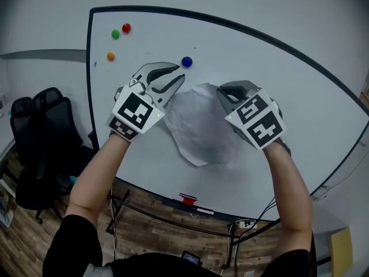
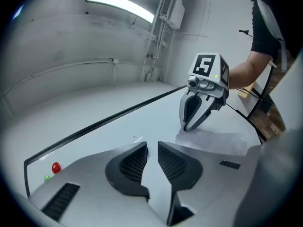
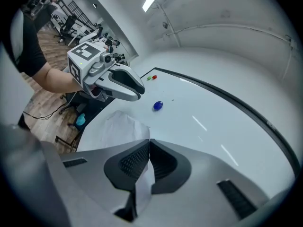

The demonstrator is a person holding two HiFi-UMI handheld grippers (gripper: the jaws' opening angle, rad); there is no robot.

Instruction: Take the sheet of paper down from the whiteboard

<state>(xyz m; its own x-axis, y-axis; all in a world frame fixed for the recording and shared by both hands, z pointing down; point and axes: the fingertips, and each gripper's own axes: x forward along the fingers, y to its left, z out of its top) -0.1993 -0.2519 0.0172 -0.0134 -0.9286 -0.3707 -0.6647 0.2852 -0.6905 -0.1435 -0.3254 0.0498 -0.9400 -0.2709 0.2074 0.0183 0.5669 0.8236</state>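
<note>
The right gripper [image 3: 148, 143] is clenched on an upper corner of the sheet of paper [image 1: 199, 126], which hangs against the whiteboard [image 1: 259, 62] between both grippers. The left gripper [image 2: 151, 148] has its jaws apart and empty, just beside the blue magnet [image 1: 186, 62].

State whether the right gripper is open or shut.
Shut on the sheet of paper: the right gripper, in its own view, has its pads together with the paper's edge pinched between.

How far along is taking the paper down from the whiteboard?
Done: the blue magnet sits clear of the sheet, so nothing seems to pin it. In hand: the right gripper is shut on its edge; the left gripper, open, is by the magnet. Left: pulling the sheet off the whiteboard.
</note>
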